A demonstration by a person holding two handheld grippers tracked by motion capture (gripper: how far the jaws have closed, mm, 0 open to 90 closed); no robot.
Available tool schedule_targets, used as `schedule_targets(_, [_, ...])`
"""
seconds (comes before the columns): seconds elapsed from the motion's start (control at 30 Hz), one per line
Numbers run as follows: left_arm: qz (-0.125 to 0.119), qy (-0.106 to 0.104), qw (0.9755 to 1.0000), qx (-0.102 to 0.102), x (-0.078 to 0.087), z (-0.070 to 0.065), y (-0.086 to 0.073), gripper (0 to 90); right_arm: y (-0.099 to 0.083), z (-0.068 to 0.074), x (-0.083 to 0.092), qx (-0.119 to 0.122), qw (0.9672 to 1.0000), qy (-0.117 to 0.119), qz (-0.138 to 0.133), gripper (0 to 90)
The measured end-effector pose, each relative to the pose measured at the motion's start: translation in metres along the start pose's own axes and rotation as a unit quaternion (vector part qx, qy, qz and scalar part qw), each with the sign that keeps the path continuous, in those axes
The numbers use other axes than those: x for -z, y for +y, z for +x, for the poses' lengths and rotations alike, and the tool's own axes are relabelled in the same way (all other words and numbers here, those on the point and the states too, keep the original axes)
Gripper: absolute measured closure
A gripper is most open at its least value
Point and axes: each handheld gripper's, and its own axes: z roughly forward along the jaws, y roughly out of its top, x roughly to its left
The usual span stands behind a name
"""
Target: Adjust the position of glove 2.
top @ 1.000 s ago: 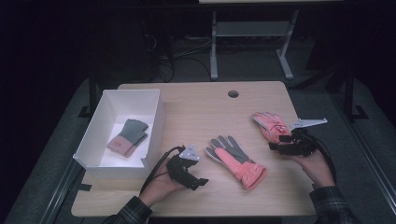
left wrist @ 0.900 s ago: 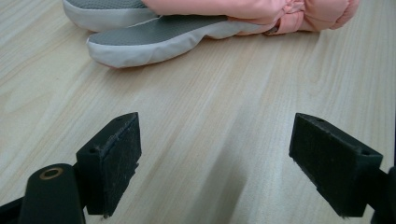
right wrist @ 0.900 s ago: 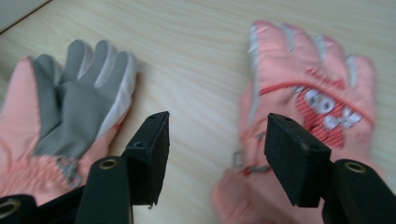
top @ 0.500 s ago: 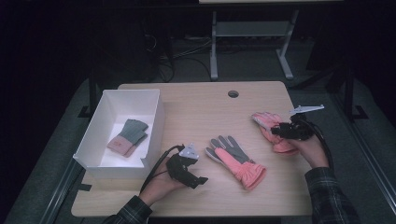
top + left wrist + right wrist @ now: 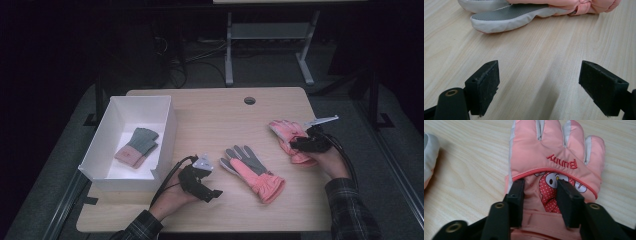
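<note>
The table (image 5: 210,115) sat in a pool of overhead light while the room around me fell off to near black. Soft shadows lay just under my jaws on the wood. Both gripper views were evenly bright and sharp, without glare.

Dark room; grey metal rack (image 5: 265,37) behind the light wooden table (image 5: 210,115).

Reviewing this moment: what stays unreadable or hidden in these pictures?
- Pink glove: cuff hidden behind the right hand-held gripper, right gripper view; whether the pads press yet is unclear.
- Middle glove: cut off by the top edge, left gripper view.
- Folded gloves in the white box: too small, high view.
</note>
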Motion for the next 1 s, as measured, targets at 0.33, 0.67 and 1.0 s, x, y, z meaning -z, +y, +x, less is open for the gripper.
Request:
schedule_targets(0.33, [0.002,0.003,1.0,0.001,-0.001,0.0,-0.001,16.4,-0.001,-0.002,0.002,-0.005,0.9999,0.001,-0.011,86.8])
schedule_targets(0.67, [0.0,0.003,1.0,0.004,0.0,0.001,-0.003,16.4,0.004,0.001,0.027,-0.002,0.9993,0.002,-0.038,88.2])
schedule_targets(1.0, [-0.004,0.004,1.0,0.005,0.001,0.001,-0.002,16.4,0.004,0.027,0.061,0.013,0.9979,0.034,-0.053,88.1])
